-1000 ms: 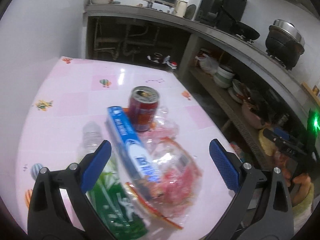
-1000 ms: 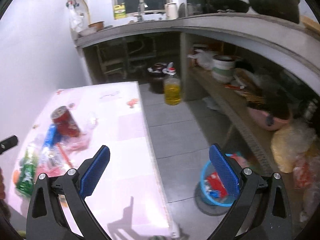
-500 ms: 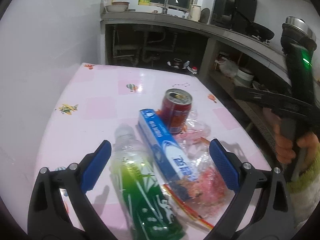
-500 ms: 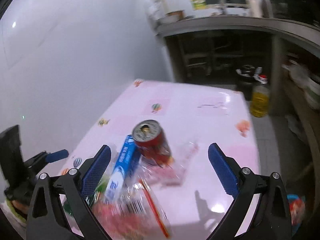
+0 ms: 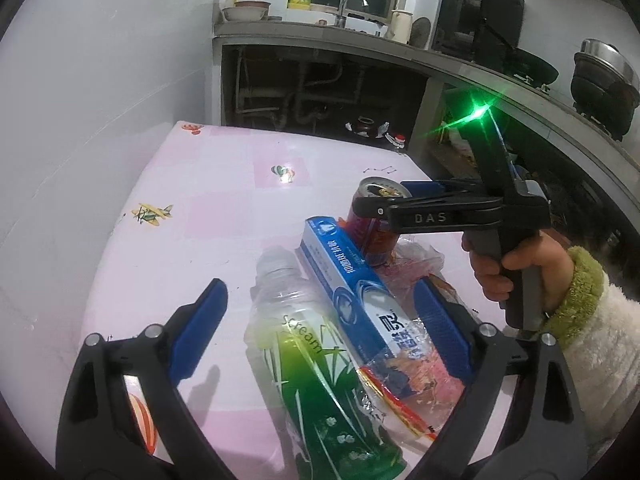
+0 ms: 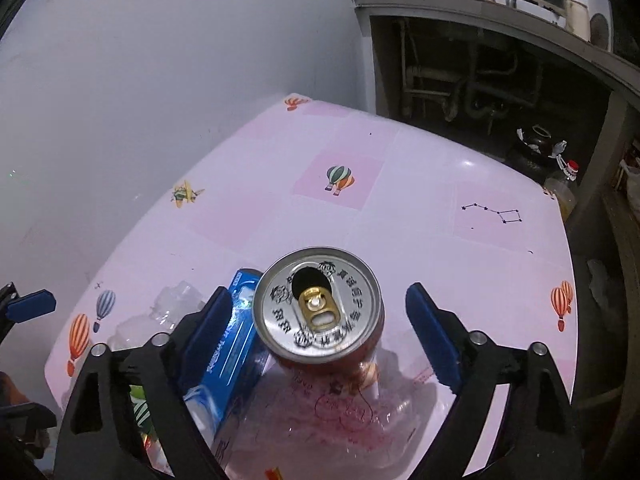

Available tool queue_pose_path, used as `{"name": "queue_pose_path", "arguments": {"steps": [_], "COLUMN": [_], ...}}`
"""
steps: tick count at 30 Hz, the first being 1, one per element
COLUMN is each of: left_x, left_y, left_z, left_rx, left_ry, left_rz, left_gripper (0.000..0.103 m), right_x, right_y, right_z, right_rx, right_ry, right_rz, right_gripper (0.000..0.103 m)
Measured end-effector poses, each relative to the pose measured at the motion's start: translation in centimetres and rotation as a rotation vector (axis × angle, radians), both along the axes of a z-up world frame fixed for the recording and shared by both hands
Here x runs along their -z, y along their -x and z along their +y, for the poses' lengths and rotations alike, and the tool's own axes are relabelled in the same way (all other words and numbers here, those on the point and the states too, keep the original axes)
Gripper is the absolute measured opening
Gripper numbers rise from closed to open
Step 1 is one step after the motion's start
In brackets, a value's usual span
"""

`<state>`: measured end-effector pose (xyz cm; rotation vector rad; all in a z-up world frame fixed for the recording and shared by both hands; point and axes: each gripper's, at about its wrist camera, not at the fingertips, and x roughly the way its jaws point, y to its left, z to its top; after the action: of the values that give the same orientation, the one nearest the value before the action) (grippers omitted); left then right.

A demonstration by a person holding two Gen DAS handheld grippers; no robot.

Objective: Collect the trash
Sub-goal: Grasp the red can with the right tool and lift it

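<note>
On the pink table [image 5: 224, 216] lies a heap of trash. An opened red can [image 6: 318, 308] stands upright, and a long blue carton [image 5: 352, 280] leans beside it. A clear bottle with a green label [image 5: 304, 360] lies next to the carton, and a crumpled clear wrapper with red print [image 5: 420, 384] lies under them. My right gripper [image 6: 318, 291] straddles the can [image 5: 374, 236] from above. Its jaws are closing with a gap on each side. My left gripper [image 5: 320, 285] is also closing. The bottle and carton lie between its pads, untouched.
A white wall [image 5: 100, 100] runs along the table's left side. Behind and to the right is a stone counter [image 5: 400, 46] with a sink, pots and open shelves below. An oil bottle [image 6: 562, 188] stands on the floor past the table's far right corner.
The right gripper swung in from the floor side across the table and now sits over the can, jaws narrower. The left gripper edged forward over the bottle and carton.
</note>
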<state>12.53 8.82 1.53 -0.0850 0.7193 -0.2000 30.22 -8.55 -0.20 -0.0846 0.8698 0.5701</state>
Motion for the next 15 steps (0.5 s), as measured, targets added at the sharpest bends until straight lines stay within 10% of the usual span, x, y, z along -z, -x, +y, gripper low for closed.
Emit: {"name": "queue_pose_path", "arguments": {"steps": [4,15], "left_x": [0.1,-1.9], "left_y": [-0.6,-6.2], "left_z": [0.7,1.0], "left_rx": [-0.001,0.093], "left_ry": [0.023,0.035], "left_rz": [0.020,0.059], "left_gripper": [0.078,0.076], "right_x": [0.5,-1.1], "right_y": [-0.6,-0.3], "right_z": [0.2,-2.1], "right_rx": [-0.001,0.049], "right_ry": [0.010,-0.065], "right_rz": [0.017,-0.028], "right_gripper": [0.065,0.064]}}
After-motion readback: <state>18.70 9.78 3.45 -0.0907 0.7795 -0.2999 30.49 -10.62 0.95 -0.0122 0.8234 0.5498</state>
